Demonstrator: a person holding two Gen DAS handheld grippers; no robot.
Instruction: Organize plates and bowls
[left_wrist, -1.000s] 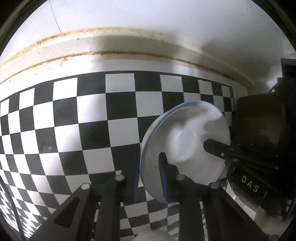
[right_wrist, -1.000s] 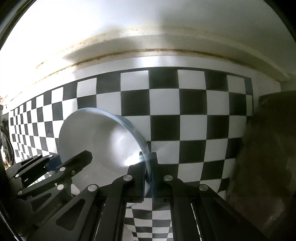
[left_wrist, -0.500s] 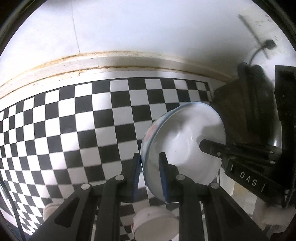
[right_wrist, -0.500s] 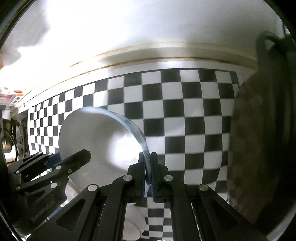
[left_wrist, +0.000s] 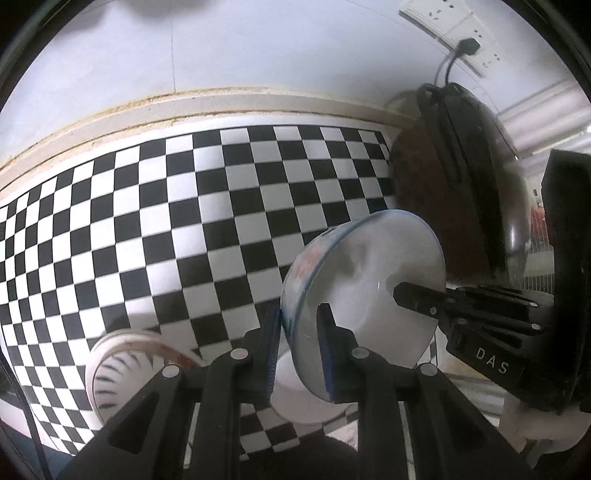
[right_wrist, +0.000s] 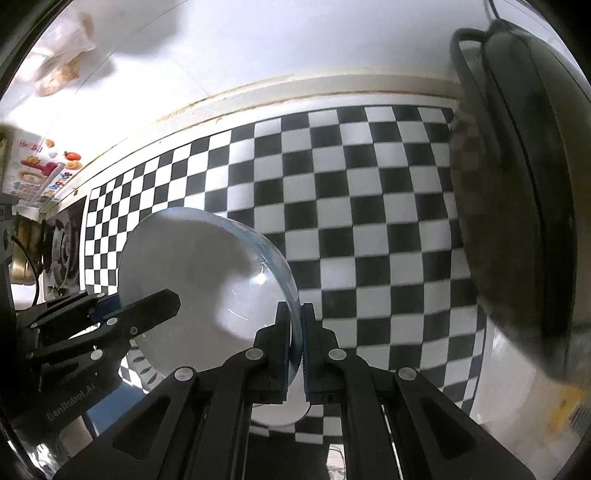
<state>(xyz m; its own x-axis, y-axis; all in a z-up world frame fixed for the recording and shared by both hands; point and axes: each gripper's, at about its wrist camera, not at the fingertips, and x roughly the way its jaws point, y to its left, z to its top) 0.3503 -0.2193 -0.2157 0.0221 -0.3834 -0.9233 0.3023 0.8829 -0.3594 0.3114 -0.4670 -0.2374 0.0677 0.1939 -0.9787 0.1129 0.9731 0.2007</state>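
A white bowl with a blue rim (left_wrist: 369, 291) hangs tilted above the checkered mat, held from both sides. My left gripper (left_wrist: 299, 332) is shut on its near rim, one finger inside and one outside. My right gripper (left_wrist: 402, 295) reaches in from the right onto the opposite rim. In the right wrist view the same bowl (right_wrist: 199, 273) fills the left half. There my right gripper (right_wrist: 295, 332) is shut on its rim, and the left gripper (right_wrist: 147, 304) grips the far side. Below, a red-patterned bowl (left_wrist: 122, 365) and a white bowl (left_wrist: 295, 402) rest on the mat.
A black-and-white checkered mat (left_wrist: 184, 221) covers the counter up to a pale wall ledge (left_wrist: 221, 103). A dark round cooker (left_wrist: 461, 192) stands at the right, its cord plugged into a wall socket (left_wrist: 454, 26). A stove burner (right_wrist: 62, 240) shows far left.
Both grippers have risen with the bowl held between them. More of the mat, the cooker and the two bowls below have come into view.
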